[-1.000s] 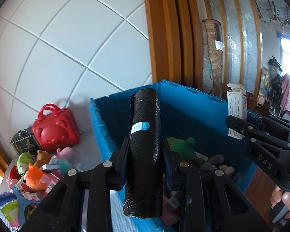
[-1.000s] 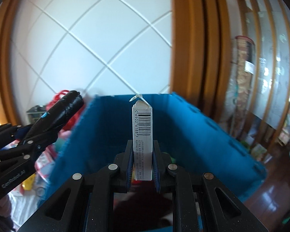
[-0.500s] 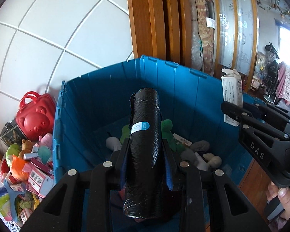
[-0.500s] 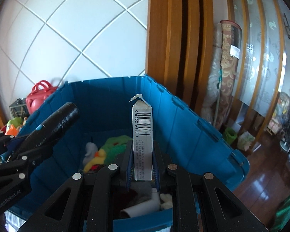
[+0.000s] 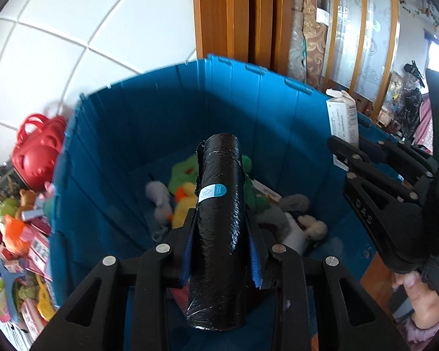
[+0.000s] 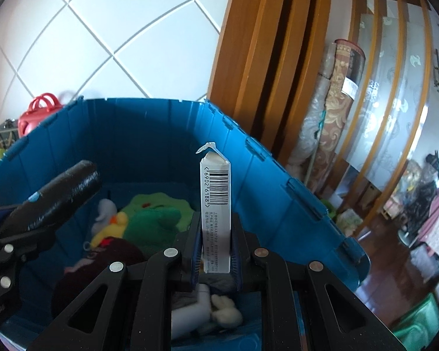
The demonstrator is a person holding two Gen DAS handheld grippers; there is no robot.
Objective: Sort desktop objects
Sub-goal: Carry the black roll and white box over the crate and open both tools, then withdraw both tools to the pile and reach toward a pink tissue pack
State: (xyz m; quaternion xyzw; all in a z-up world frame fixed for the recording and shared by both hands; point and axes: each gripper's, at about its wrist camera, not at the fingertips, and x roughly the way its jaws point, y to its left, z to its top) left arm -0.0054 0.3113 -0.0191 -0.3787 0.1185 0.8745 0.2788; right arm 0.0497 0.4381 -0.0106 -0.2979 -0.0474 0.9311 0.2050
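Note:
My left gripper [image 5: 221, 242] is shut on a black roll of bags [image 5: 218, 219] with a small blue label, held over the open blue crate [image 5: 149, 111]. My right gripper [image 6: 216, 248] is shut on a slim white carton [image 6: 216, 204] with a barcode, held upright over the same crate [image 6: 149, 134]. The carton also shows in the left wrist view [image 5: 342, 120] at the right, and the black roll shows in the right wrist view [image 6: 55, 199] at the left. Plush toys [image 5: 184, 193] lie on the crate floor.
A red bear-shaped case [image 5: 38, 146] and a heap of small toys and boxes [image 5: 20, 234] lie on the table left of the crate. A tiled wall and wooden door frame [image 6: 263, 58] stand behind. A wooden floor [image 6: 395, 278] lies to the right.
Both grippers have moved forward and over the crate with their objects still held. The crate interior and its plush toys have come into view below them.

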